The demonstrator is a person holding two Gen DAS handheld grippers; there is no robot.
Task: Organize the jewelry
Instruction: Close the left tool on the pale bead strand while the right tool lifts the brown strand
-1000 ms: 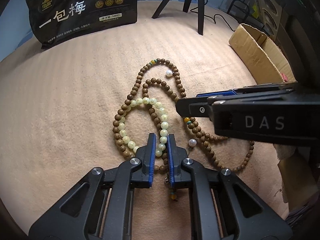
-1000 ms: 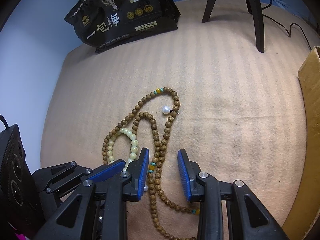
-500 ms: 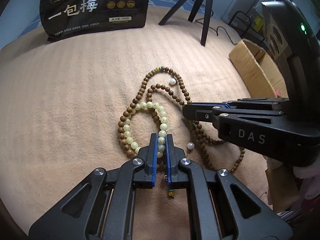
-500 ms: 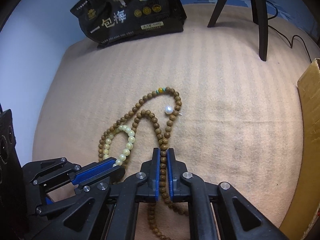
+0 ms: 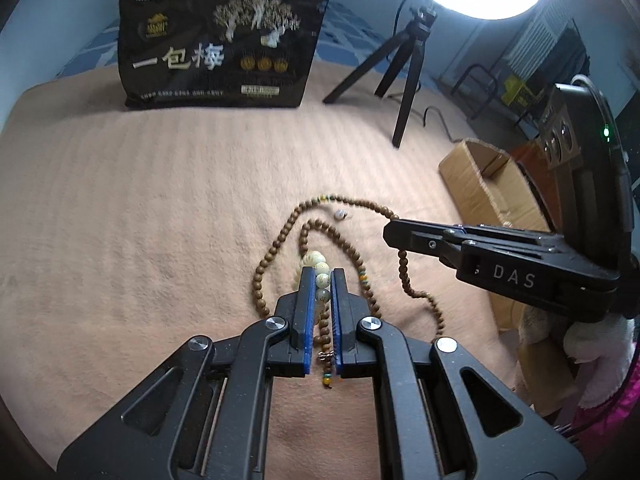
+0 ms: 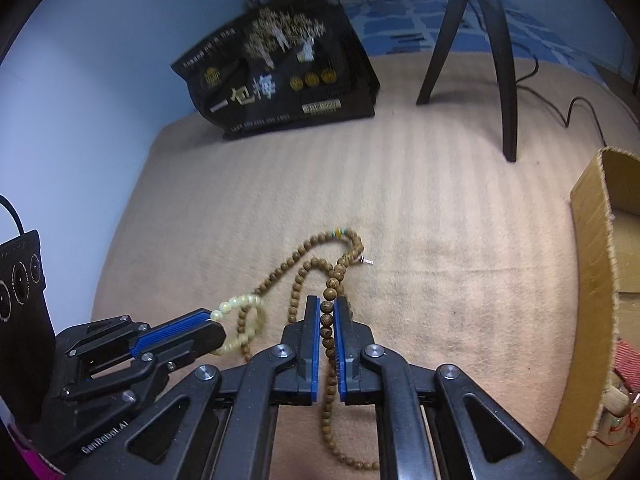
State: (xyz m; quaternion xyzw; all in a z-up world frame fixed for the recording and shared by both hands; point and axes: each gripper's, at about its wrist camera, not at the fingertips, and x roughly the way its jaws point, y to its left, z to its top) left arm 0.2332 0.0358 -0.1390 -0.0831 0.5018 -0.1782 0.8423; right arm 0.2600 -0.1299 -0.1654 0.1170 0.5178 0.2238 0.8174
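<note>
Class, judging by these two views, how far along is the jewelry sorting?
Done: both grasps are made. In hand: the left gripper pinches the pale bead bracelet; the right gripper pinches the brown bead necklace. Left: the strands still cross on the blanket, and nothing is in the cardboard box.

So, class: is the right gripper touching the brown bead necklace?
Touching. The right wrist view shows the right gripper shut on the brown bead necklace, beads pinched between both blue pads.

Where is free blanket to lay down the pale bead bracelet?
Bare beige blanket lies left of the brown wooden bead necklace, up to the black snack bag. Crowded: around the necklace, and right toward the cardboard box and black tripod.
</note>
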